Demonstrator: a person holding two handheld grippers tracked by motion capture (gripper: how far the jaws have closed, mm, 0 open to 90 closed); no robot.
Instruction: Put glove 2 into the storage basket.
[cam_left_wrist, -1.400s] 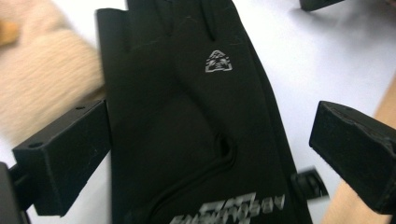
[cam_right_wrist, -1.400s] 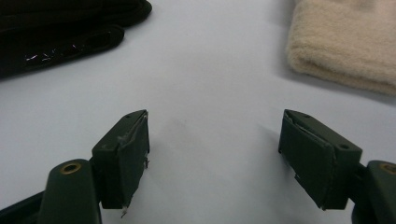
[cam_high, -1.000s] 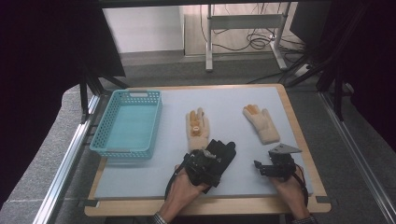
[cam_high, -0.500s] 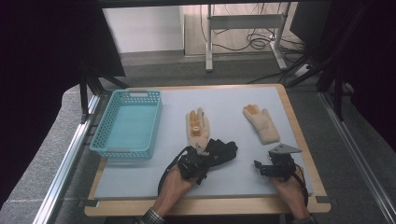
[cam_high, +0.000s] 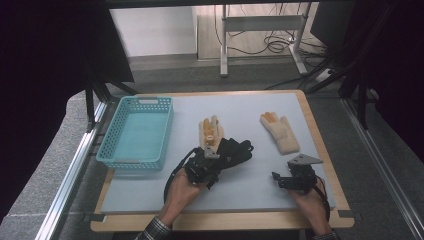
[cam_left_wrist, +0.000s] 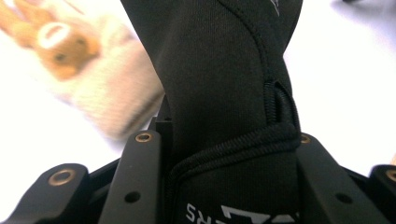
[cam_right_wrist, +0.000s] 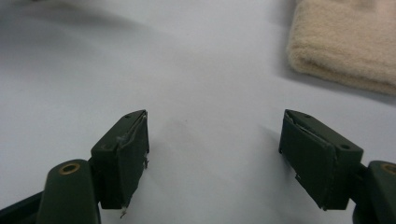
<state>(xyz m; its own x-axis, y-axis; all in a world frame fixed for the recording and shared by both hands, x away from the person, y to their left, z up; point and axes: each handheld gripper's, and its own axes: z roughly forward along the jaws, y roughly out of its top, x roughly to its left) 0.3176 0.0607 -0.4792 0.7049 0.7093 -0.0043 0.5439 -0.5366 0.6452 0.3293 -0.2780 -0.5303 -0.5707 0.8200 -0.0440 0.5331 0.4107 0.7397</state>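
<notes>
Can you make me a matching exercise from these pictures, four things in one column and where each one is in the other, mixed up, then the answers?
Things:
1. black glove
2. blue basket
3. beige glove with orange fingertips
4. right gripper

Places or states:
A. stands at the table's left side, nothing in it
B. lies flat on the table's right half, beyond the right hand
C. clamped at its cuff between the left gripper jaws, which have just been closing
D. jaws apart over bare table, nothing between them

Pairs: 1-C, 2-A, 3-B, 4-D
</notes>
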